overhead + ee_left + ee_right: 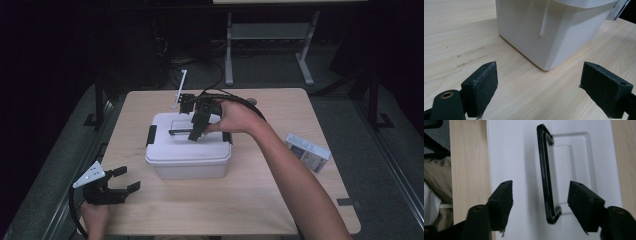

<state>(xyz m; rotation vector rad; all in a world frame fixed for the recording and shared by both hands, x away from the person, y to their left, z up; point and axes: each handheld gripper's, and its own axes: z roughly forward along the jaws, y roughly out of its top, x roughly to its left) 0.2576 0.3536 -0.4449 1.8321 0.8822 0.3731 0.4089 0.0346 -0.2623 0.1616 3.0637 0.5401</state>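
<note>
A white plastic box (pixel 187 155) with a lid stands in the middle of the wooden table (pixel 250 200). A black carry handle (pixel 181 131) lies flat in the recess of the lid. My right gripper (pixel 194 136) hangs over the lid and points down. In the right gripper view the handle (pixel 545 175) lies between the jaws of the right gripper (pixel 541 187), which stand apart and touch nothing. My left gripper (pixel 125 179) rests open near the table's front left corner. In the left gripper view the left gripper (pixel 539 75) faces a lower corner of the box (pixel 536 30).
A small blue and white carton (pixel 307 151) lies on the right side of the table. Black latches (pixel 150 135) sit on the box's ends. A white stick (pixel 180 90) stands at the table's far edge, behind the box.
</note>
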